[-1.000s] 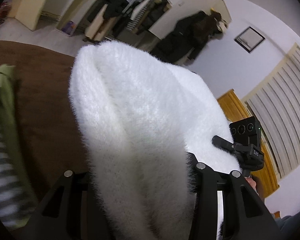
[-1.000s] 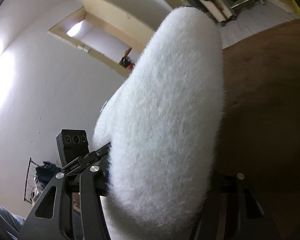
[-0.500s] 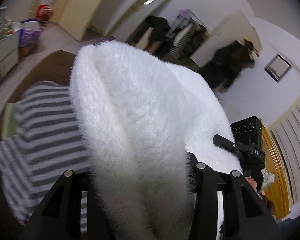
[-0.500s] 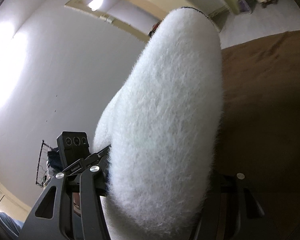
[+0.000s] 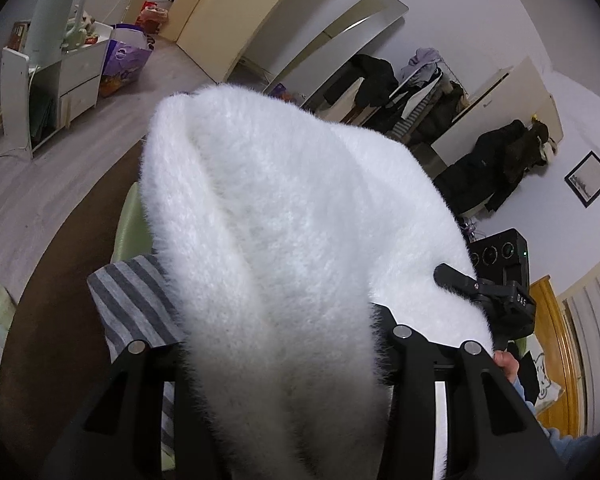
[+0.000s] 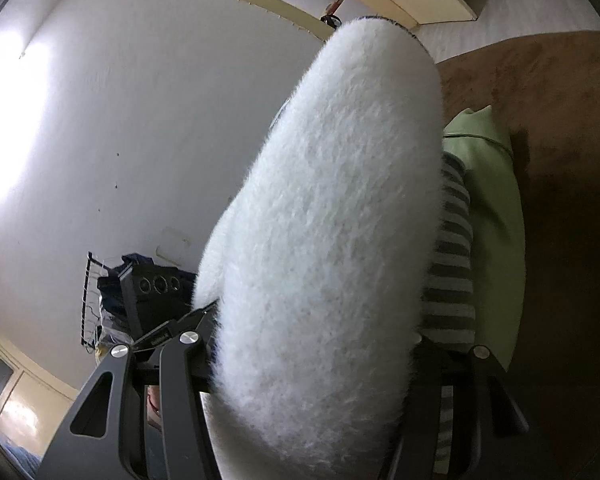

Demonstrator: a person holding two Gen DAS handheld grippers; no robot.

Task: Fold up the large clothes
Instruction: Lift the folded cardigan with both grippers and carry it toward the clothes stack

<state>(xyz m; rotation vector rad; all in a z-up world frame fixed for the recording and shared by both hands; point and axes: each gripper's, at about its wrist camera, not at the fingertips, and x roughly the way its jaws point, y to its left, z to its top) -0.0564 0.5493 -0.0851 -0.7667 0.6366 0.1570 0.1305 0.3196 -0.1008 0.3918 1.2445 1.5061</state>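
A folded fluffy white sweater (image 5: 284,232) fills the left wrist view. My left gripper (image 5: 276,360) is shut on its near edge, with the fabric bunched between the jaws. In the right wrist view the same white sweater (image 6: 332,216) rises up the middle, and my right gripper (image 6: 312,364) is shut on it. The sweater is held up in the air above a grey striped garment (image 5: 136,304) lying on a green garment (image 6: 496,216). The fingertips of both grippers are hidden in the fluff.
The garments lie on a brown surface (image 6: 568,128). A white cabinet (image 5: 48,80) and a purple bag (image 5: 124,60) stand on the floor at left. Dark coats (image 5: 496,164) hang at the far wall. A wire rack (image 6: 96,300) stands by the white wall.
Both grippers have carried the white sweater sideways over the brown surface. The striped and green garments have come into the right wrist view and now lie under the sweater.
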